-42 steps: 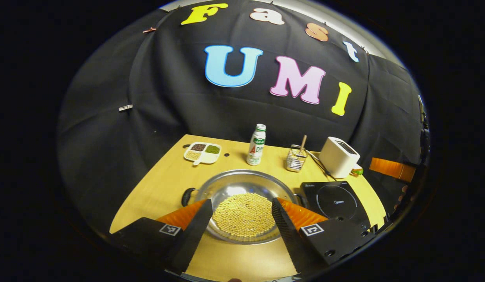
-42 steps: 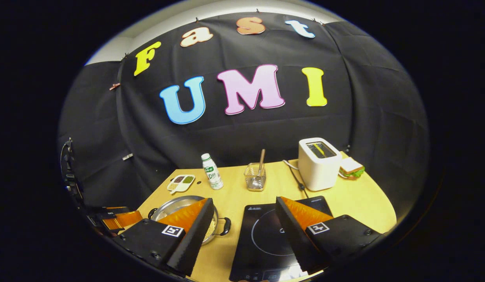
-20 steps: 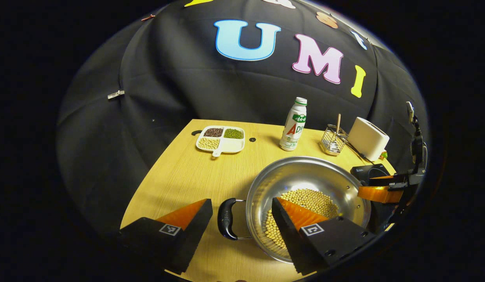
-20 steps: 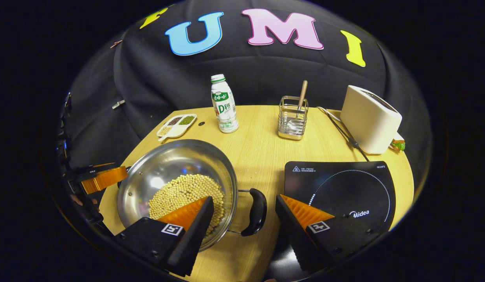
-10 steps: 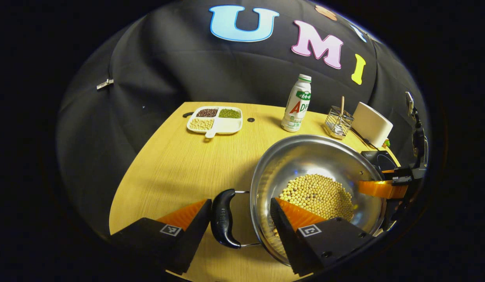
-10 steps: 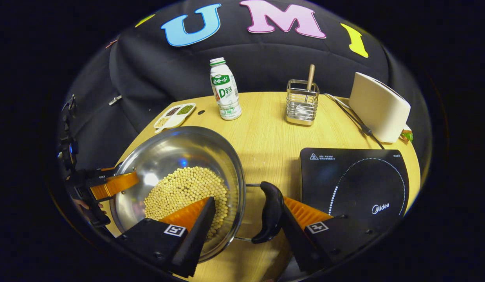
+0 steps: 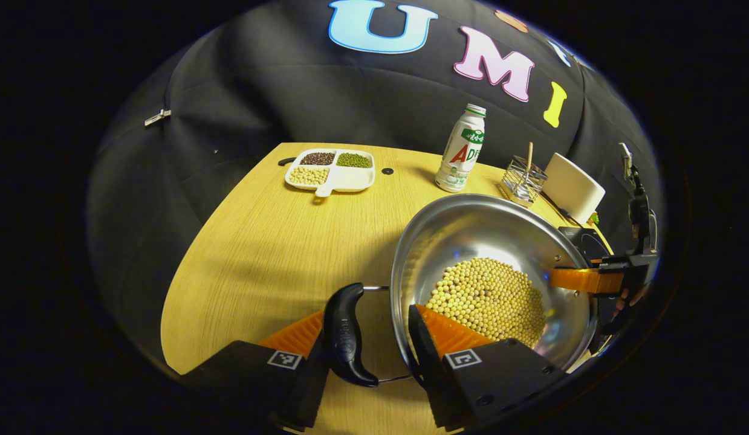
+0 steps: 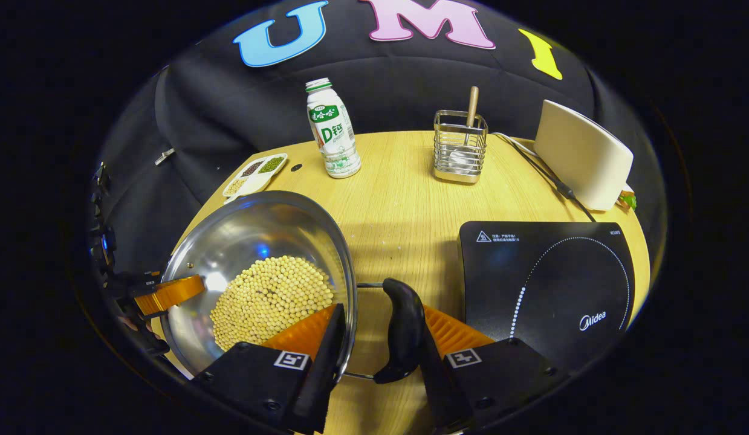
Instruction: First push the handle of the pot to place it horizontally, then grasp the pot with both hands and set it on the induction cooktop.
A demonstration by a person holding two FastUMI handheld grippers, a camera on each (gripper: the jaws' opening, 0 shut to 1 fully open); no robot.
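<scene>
The jaws of the left gripper (image 7: 367, 350) and the right gripper (image 8: 377, 353) stood narrowed, each straddling a black loop handle (image 7: 348, 335) of the round steel pot of yellow soybeans (image 7: 489, 284), one finger inside the rim. The pot sat on the wooden table (image 7: 271, 241), beside the black "Midea" induction cooktop (image 8: 549, 284).

Light wooden table (image 7: 271, 241), black cloth wall (image 7: 289, 103) behind, dim booth

Bright overhead light glares off the steel pot (image 7: 471, 241) and throws soft shadows across the bench (image 7: 271, 241), both sharp views bending strongly toward their edges.
</scene>
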